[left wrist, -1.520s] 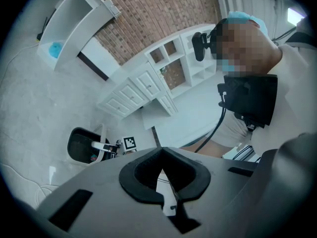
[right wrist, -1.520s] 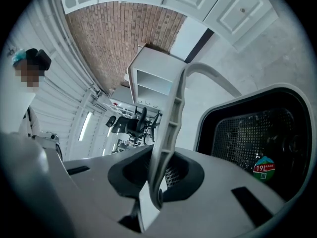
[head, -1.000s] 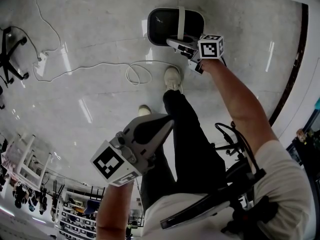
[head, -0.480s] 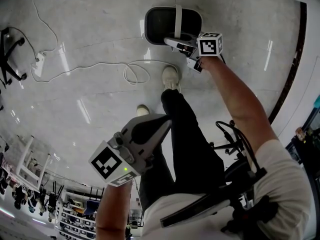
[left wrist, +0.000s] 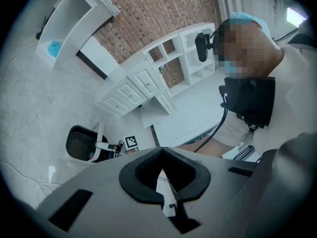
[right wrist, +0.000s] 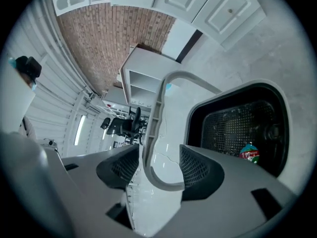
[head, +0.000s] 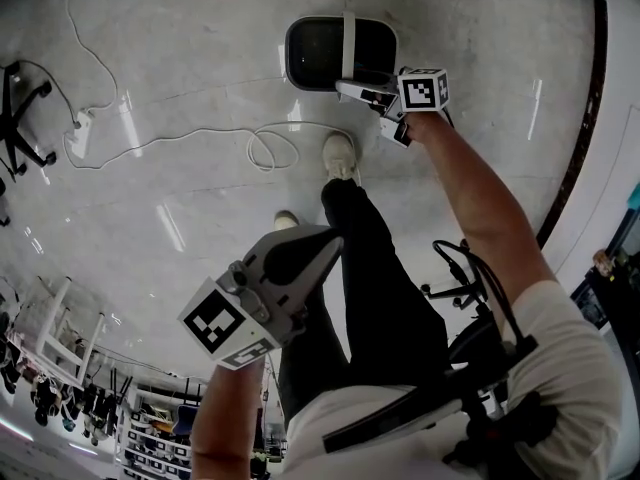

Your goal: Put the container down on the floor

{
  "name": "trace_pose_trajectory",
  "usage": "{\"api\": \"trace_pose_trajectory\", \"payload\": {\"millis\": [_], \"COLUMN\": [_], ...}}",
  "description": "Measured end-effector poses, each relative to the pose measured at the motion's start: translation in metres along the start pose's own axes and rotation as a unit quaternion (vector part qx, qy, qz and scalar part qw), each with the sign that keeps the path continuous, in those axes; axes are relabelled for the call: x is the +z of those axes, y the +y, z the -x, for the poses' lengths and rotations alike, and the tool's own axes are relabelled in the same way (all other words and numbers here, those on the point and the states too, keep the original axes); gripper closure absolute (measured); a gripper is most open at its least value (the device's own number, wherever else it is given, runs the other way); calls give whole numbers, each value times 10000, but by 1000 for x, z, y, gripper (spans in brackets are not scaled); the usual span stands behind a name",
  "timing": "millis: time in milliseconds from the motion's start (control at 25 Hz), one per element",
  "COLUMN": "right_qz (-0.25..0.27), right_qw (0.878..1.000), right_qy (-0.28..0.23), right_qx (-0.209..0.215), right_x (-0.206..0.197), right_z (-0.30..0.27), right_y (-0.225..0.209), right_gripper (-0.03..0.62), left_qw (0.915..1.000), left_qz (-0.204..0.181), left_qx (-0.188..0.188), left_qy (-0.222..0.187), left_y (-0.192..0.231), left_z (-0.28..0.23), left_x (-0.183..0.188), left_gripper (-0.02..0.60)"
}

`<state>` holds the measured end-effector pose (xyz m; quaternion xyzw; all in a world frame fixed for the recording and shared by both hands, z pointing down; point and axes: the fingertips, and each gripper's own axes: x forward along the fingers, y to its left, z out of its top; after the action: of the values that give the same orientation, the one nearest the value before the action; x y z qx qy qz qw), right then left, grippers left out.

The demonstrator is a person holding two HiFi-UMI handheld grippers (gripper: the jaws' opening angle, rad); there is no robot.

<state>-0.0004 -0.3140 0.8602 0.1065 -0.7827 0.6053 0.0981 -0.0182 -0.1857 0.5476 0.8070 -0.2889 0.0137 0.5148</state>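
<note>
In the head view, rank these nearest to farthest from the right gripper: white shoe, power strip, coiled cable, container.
1. Container, its handle between the right gripper's opening jaws.
2. White shoe, just below.
3. Coiled cable, lower left.
4. Power strip, far left.

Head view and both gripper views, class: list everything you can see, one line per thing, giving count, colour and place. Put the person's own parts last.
container: one, black with a pale rim, on the floor ahead of the feet
handle: one, pale, arching over the container
small item: one, red and teal, inside the container
cable: one, white, looped on the floor left of the container
office chair base: one, black, far left edge
shoes: two, white, on the floor
left gripper: one, grey, jaws together, empty
right gripper: one, grey, jaws opening with the handle between them
</note>
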Motion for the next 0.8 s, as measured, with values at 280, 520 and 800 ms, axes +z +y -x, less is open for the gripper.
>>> {"api": "trace_pose_trajectory", "payload": {"millis": [280, 520, 800], "right_qz": [-255, -318, -197], "right_qw": [9990, 9956, 9896], "right_qy": [-139, -525, -725], "right_qx": [-331, -709, -1225], "right_x": [-14, -42, -81], "right_z": [31, 81, 120], "right_y": [11, 44, 143], "right_gripper": [376, 378, 509], "left_qw": [9999, 9983, 9947], "left_qz": [-88, -510, -911], "left_qx": [-78, -245, -430], "left_qy": [57, 138, 184], "left_y": [-10, -52, -119], "left_z": [21, 41, 102], "left_x": [2, -6, -2], "left_gripper": [572, 571, 572]}}
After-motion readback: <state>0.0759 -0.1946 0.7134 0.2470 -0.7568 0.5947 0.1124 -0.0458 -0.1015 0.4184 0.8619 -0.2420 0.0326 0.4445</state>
